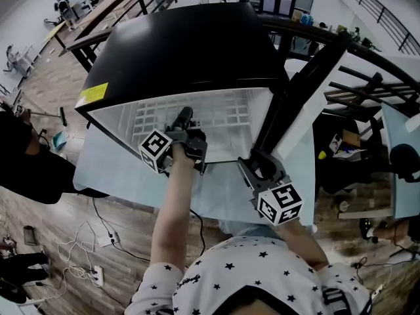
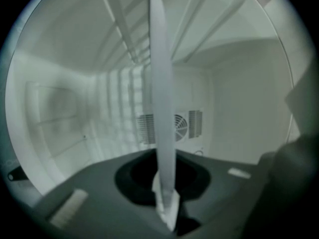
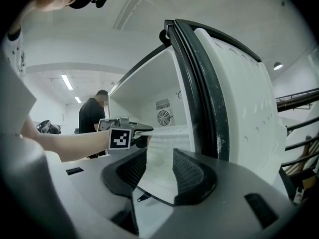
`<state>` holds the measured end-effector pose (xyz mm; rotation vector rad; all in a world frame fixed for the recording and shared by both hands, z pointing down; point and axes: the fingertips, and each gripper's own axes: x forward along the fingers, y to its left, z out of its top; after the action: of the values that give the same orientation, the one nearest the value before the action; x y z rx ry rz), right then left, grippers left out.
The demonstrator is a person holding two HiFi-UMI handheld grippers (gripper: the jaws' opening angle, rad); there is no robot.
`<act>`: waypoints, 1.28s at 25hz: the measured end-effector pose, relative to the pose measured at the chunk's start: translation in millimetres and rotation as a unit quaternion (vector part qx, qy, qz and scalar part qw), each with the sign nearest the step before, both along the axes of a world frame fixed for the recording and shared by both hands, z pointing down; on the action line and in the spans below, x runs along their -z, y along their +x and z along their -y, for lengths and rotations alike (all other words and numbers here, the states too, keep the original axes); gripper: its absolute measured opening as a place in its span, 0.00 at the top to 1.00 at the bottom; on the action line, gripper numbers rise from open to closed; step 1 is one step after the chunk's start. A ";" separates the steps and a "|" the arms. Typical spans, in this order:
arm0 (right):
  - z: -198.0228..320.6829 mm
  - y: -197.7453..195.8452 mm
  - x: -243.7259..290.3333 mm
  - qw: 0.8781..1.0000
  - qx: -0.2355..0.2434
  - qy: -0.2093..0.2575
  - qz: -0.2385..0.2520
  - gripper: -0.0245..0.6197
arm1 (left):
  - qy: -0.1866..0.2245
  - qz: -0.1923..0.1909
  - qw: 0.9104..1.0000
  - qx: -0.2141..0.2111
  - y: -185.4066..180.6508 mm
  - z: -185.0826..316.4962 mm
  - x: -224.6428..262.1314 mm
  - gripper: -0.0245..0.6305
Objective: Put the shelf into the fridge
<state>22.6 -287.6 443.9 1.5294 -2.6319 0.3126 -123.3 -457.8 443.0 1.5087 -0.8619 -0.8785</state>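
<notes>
Clamping one shelf (image 2: 162,83), the left tongs (image 1: 186,115) sit inside one fridge (image 1: 184,44).

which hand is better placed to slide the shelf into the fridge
Left. The left tool is shut on the shelf and reaches into the fridge. The right tool is open and empty, outside by the door.

Bright, even light fills the head view, its edges bent by fisheye. Inside the fridge (image 2: 239,108), the left gripper view is dim, greenish and soft; the close shelf (image 2: 162,83) blurs. Ceiling strip lights (image 3: 66,81) glow in the sharper right gripper view.
</notes>
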 end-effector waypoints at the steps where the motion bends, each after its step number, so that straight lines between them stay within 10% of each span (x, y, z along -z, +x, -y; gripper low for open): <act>1: -0.4 -0.5 0.8 1.000 0.001 0.001 0.001 0.70 | 0.004 -0.001 1.000 0.000 -0.3 -0.6 1.3 0.91; 6: -5.1 -4.4 3.8 1.000 0.012 0.003 -0.002 0.70 | 0.045 0.000 0.999 -0.015 1.1 -12.7 16.8 0.72; 15: -30.0 -5.7 11.8 0.999 0.030 0.012 0.001 0.71 | 0.051 0.040 0.998 -0.004 3.4 -64.8 13.6 0.69; 24: -65.7 -0.4 11.5 1.000 0.022 0.005 -0.001 0.78 | 0.082 0.164 0.983 -0.010 7.5 -148.4 14.2 0.94; 32: -101.3 -10.1 6.8 0.999 0.038 -0.008 0.003 0.85 | 0.102 0.252 0.962 -0.001 1.7 -217.7 13.6 0.96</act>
<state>12.5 -186.3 437.1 1.4214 -2.6772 0.3331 -121.6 -240.1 429.4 1.9591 -1.1611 -0.5974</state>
